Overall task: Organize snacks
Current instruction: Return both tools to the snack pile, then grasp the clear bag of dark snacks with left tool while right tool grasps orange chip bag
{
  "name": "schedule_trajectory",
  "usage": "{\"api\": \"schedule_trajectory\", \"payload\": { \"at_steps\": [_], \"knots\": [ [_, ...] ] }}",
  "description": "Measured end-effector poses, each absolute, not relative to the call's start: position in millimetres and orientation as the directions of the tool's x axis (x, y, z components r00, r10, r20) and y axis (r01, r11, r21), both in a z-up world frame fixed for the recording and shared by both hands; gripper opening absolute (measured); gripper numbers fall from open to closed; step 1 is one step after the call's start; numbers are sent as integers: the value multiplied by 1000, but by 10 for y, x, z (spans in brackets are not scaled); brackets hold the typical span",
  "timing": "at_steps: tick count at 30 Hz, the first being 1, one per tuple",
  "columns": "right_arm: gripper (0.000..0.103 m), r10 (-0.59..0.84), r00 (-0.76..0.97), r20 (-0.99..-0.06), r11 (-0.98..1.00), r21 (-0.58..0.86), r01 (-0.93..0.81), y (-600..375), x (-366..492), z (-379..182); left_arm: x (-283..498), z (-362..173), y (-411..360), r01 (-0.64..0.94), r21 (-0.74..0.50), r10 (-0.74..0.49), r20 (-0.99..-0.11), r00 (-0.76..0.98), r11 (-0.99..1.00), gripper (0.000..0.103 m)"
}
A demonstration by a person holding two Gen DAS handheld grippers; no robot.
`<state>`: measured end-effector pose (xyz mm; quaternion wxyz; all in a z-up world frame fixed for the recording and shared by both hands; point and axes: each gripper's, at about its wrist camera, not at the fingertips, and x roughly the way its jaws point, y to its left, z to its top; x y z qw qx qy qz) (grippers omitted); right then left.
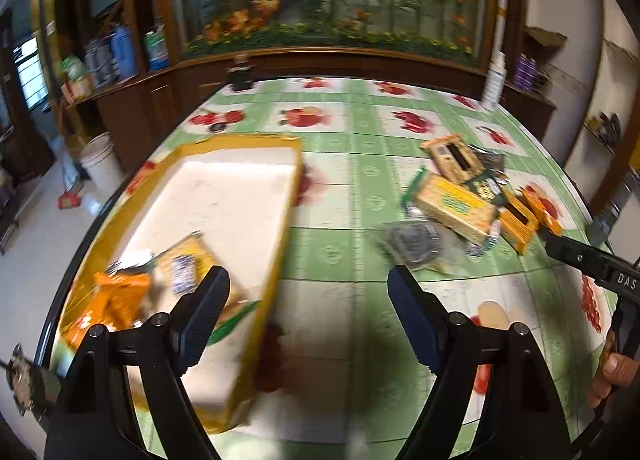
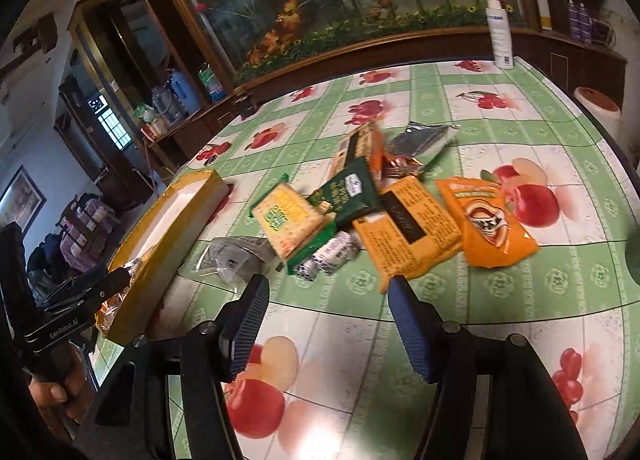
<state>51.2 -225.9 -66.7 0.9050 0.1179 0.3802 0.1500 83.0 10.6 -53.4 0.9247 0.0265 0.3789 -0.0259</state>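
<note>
Looking through the left wrist view: left hand-held gripper (image 1: 308, 300) is hovering over the table (image 1: 352, 139) with jaws apart, nothing between them. Yellow-rimmed box (image 1: 224, 195) is sitting on the left part of the table, already holding a few snack packets (image 1: 132, 292) at its near end. Loose snack pile (image 1: 472, 195) is lying well apart to the right. The right hand-held gripper is poking in from the right edge beside that pile.

Switching to the right wrist view: right hand-held gripper (image 2: 328, 300) is sitting just short of the pile, jaws apart and empty. Yellow cracker pack (image 2: 290, 219), dark green pack (image 2: 348, 191) and two orange packs (image 2: 408, 232) are overlapping on the tablecloth. White spray bottle (image 2: 498, 33) is standing at the far edge.
</note>
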Motion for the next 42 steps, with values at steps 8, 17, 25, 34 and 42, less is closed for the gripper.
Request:
{"api": "schedule_trajectory", "payload": {
  "at_steps": [8, 17, 25, 34, 42],
  "knots": [
    [69, 321, 681, -658, 936, 329, -123, -2620, 425, -701, 1063, -654, -450, 310, 176, -82, -741, 667, 934, 82],
    [70, 307, 675, -671, 937, 335, -93, -2794, 466, -759, 1355, -730, -649, 454, 293, -65, -779, 624, 842, 82],
    [71, 258, 674, -692, 955, 291, -67, -2913, 661, -786, 1490, -920, -842, 547, 281, -89, -828, 554, 789, 82],
    [71, 171, 663, -729, 979, 199, -34, -3036, 1175, -823, 1684, -1085, -834, 543, 131, -163, -873, 459, 829, 83],
    [68, 137, 648, -749, 990, 118, -72, -2860, 1350, -947, 1650, -1092, -785, 514, 94, -186, -864, 468, 853, 80]
  ]
}}
